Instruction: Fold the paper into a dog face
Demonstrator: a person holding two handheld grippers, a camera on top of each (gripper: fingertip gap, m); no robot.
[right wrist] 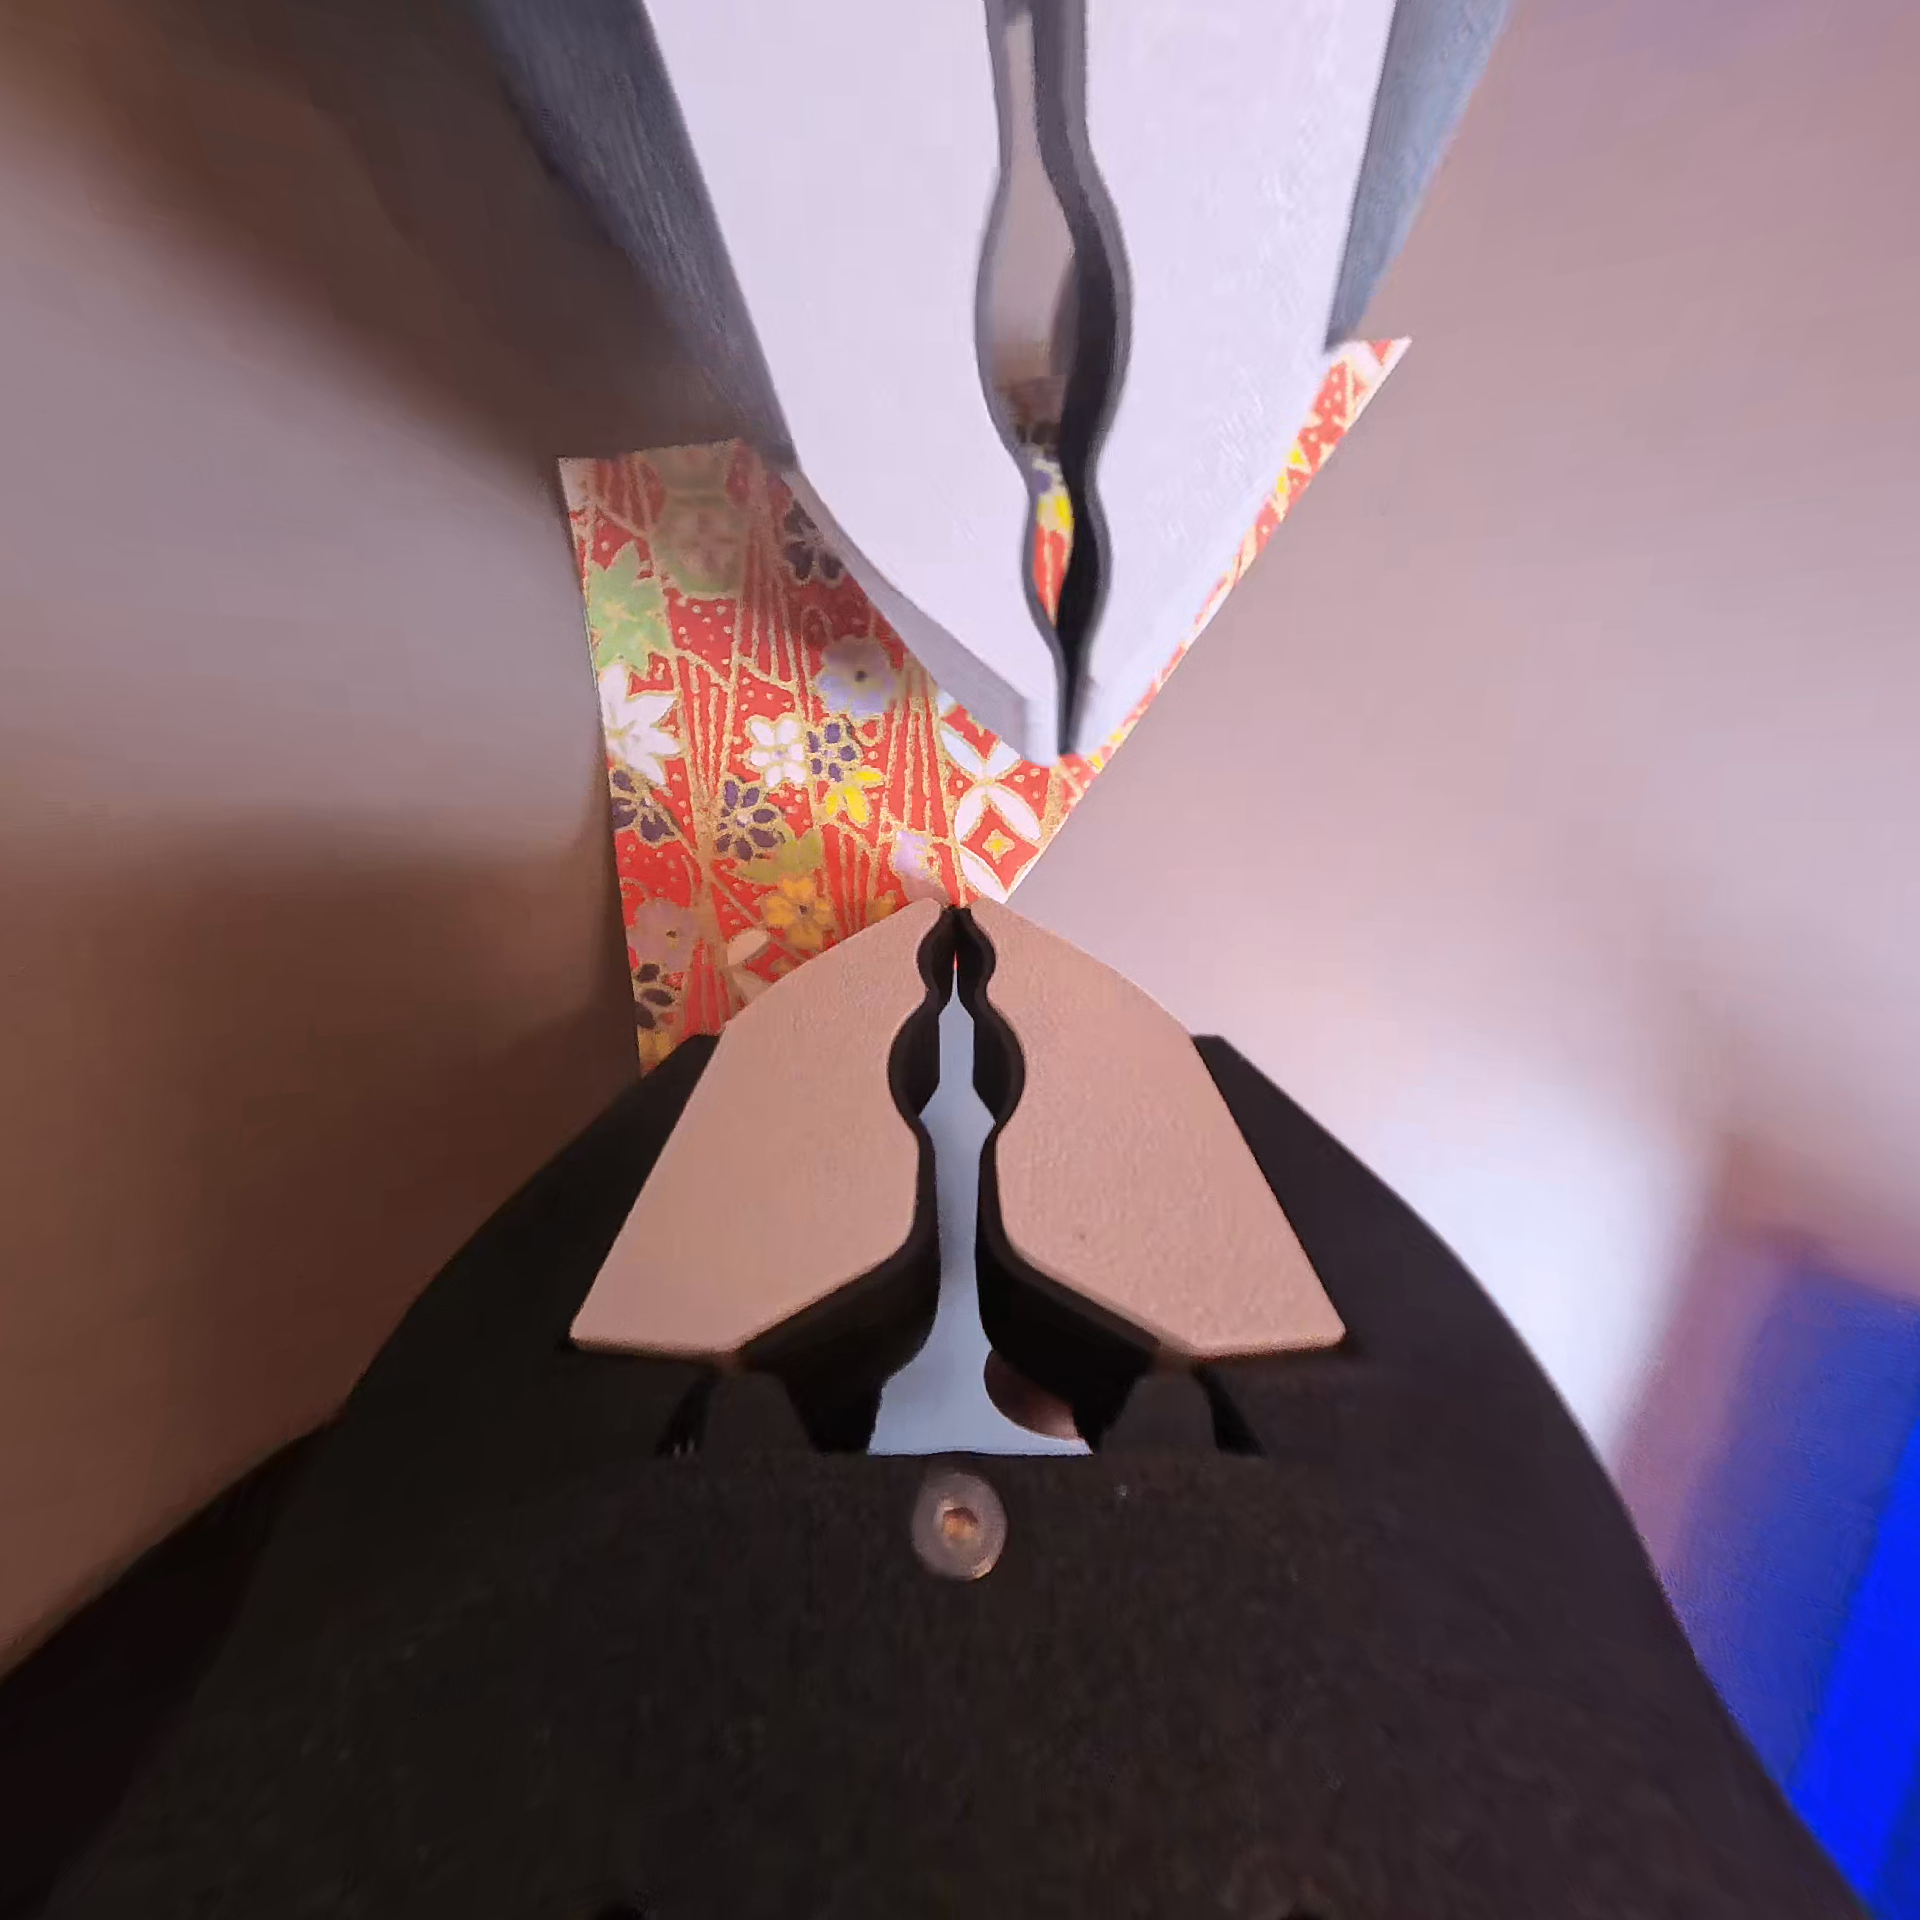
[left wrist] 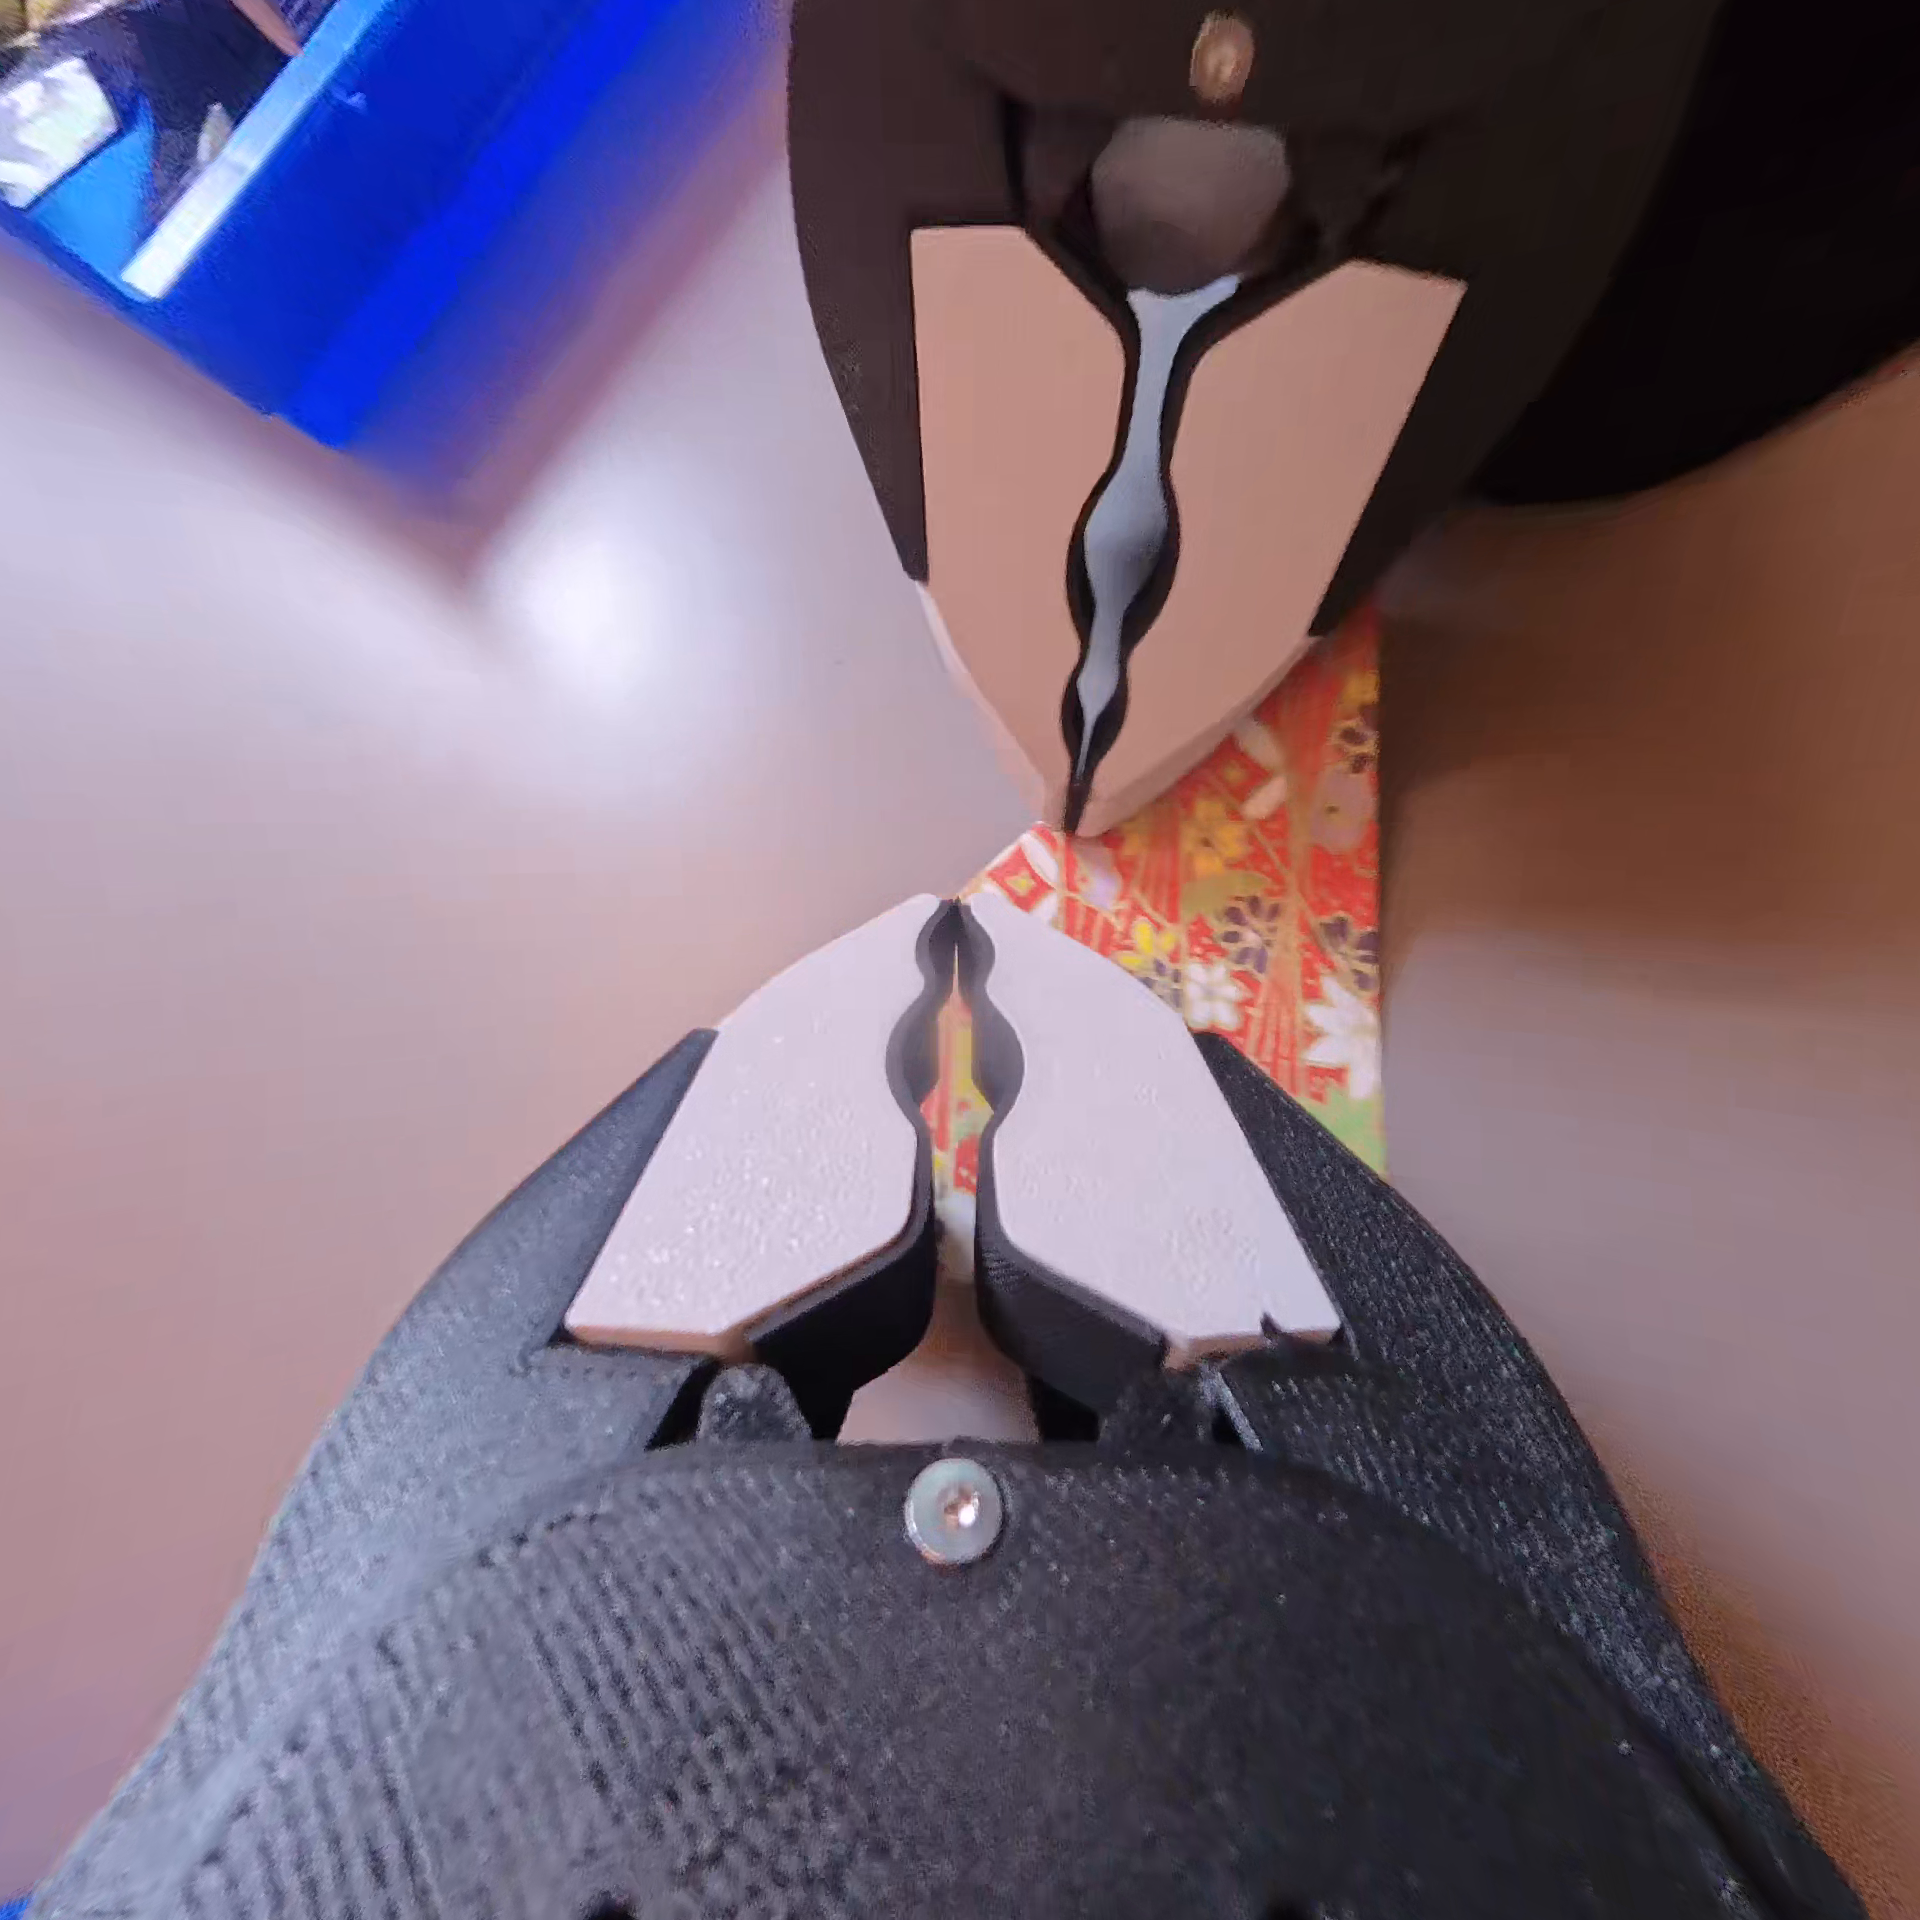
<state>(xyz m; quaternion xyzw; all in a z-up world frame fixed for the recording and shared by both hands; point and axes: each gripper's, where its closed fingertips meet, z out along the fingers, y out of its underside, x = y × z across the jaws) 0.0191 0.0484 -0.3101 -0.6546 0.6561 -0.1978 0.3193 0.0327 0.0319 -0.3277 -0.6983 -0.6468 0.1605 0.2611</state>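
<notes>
On the far left of the left wrist view a blue box (left wrist: 312,229) stands on the pale table (left wrist: 364,831), well apart from the work, and a broad bare stretch of tabletop lies between it and the tools.

Toward the middle, the left gripper (left wrist: 954,906) points forward with its jaws clenched, the tips meeting at the near point of the patterned origami paper (left wrist: 1247,935). Red print shows through the wavy slot behind its tips, so the tool lies over the sheet; whether the tips actually pinch the paper cannot be told.

Facing it from above comes the right gripper (left wrist: 1075,821), also closed tip to tip, its point set down on the paper's slanted left edge just beyond the left tool's tips. The two points are near each other but apart.

The paper lies flat, red with gold lines and flowers. In this view its right edge runs straight up and down, with bare table beyond it to the right.

In the right wrist view the same paper (right wrist: 748,748) shows a straight left edge with bare table to its left, and a slanted right edge. The right gripper (right wrist: 956,912) rests closed at the sheet's near margin, the left gripper (right wrist: 1065,740) opposite it at the slanted edge. Bare table opens to the right, ending at a blurred blue shape (right wrist: 1818,1455).
</notes>
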